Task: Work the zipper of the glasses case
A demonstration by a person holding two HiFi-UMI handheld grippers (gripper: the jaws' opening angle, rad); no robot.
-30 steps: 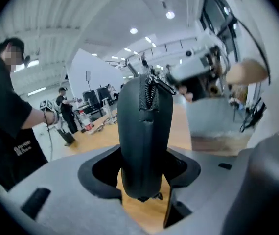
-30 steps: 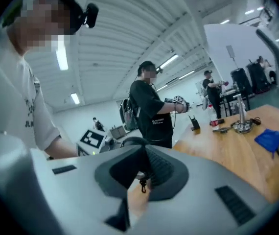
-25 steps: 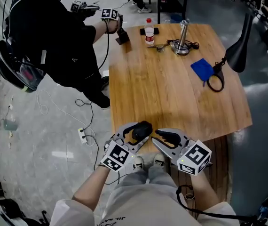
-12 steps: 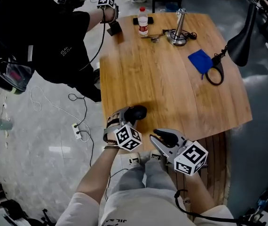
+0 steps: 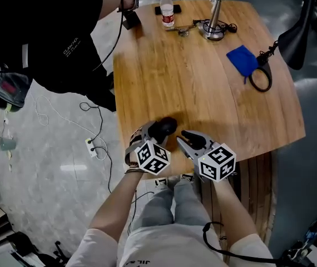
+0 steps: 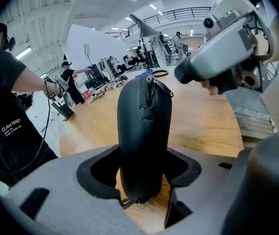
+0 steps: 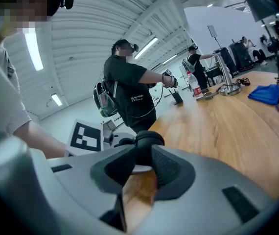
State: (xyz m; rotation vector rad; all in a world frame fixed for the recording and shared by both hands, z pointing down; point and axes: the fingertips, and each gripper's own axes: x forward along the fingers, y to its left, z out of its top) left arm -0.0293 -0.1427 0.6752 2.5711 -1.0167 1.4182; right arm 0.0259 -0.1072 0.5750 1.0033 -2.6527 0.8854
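Observation:
The black glasses case hangs over the near edge of the wooden table, with my left gripper shut on its lower part. In the left gripper view the case stands upright between the jaws of the left gripper, its zipper pull at the top. My right gripper is just right of the case with its jaws together and nothing seen between them. In the left gripper view, the right gripper's tip is close beside the pull. In its own view, the right gripper points at the case's end.
At the table's far edge stand a water bottle and a metal stand with cables. A blue cloth and a black ring lie at the right. A person in black stands at the left. A power strip lies on the floor.
My left gripper has turned with the case still in it, so its marker cube now faces up. The right gripper has moved in closer to the case.

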